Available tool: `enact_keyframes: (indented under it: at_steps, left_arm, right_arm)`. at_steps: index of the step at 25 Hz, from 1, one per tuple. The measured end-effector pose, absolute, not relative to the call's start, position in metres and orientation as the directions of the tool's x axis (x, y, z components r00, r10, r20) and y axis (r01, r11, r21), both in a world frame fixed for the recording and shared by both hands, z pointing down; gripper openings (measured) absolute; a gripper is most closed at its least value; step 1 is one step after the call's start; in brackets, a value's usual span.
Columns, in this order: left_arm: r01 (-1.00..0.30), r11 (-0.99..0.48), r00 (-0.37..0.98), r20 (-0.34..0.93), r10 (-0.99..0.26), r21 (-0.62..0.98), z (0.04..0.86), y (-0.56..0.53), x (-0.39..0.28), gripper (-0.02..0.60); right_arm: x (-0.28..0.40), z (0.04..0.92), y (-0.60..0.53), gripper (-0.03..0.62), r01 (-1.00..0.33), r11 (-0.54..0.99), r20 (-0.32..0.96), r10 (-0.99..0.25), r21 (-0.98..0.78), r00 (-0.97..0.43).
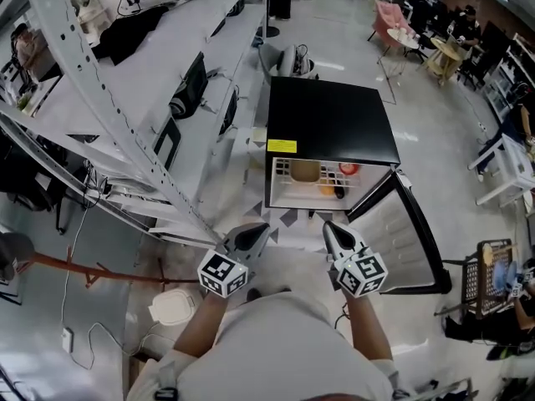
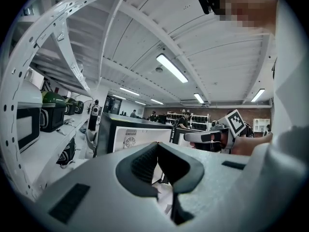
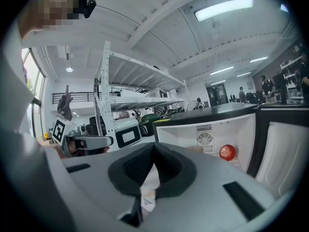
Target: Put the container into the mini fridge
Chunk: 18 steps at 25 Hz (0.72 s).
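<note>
The black mini fridge stands on the floor ahead with its door swung open to the right. On its wire shelf sits a tan container, beside a red round item and an orange item. My left gripper and right gripper hover side by side just in front of the opening, both shut and empty. In the left gripper view its jaws meet with nothing between them. The right gripper looks the same, with the red item visible inside the fridge.
White metal shelving with appliances runs along the left, close to the fridge. A round white object and cables lie on the floor at lower left. A wire cart stands at the right. Tables and chairs with people fill the far right.
</note>
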<state>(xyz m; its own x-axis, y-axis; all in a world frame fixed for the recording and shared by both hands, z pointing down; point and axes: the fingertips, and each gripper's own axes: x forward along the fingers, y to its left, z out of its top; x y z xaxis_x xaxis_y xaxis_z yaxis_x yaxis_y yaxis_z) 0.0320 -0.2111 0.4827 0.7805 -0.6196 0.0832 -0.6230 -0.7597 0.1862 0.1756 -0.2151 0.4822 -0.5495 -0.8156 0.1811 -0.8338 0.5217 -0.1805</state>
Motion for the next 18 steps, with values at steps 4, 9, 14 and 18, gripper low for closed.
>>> enact_keyframes:
  at_steps: [4,9,14,18]
  left_arm:
    - [-0.617,-0.761,0.784,0.079,-0.615,0.199,0.4845,-0.2127,0.0326,0.005]
    - [-0.612,-0.761,0.787,0.071,-0.613,0.213,0.4836,-0.2147,0.0310,0.005]
    - [-0.615,-0.761,0.786,0.078,-0.613,0.209,0.4858,-0.2163,0.0301,0.005]
    - [-0.617,-0.760,0.785,0.084,-0.614,0.204,0.4872,-0.2179,0.0301,0.005]
  right_arm:
    - [0.1762,0.4840,-0.2142,0.005,-0.838,0.516,0.186,-0.819,-0.177,-0.543]
    - [0.1741,0.4838,-0.2138,0.005,-0.844,0.515,0.195,-0.822,-0.150,-0.536]
    - [0.1723,0.4834,-0.2157,0.005,-0.844,0.517,0.194,-0.822,-0.143,-0.536]
    - [0.1729,0.4830,-0.2182,0.005,-0.849,0.513,0.199,-0.826,-0.123,-0.528]
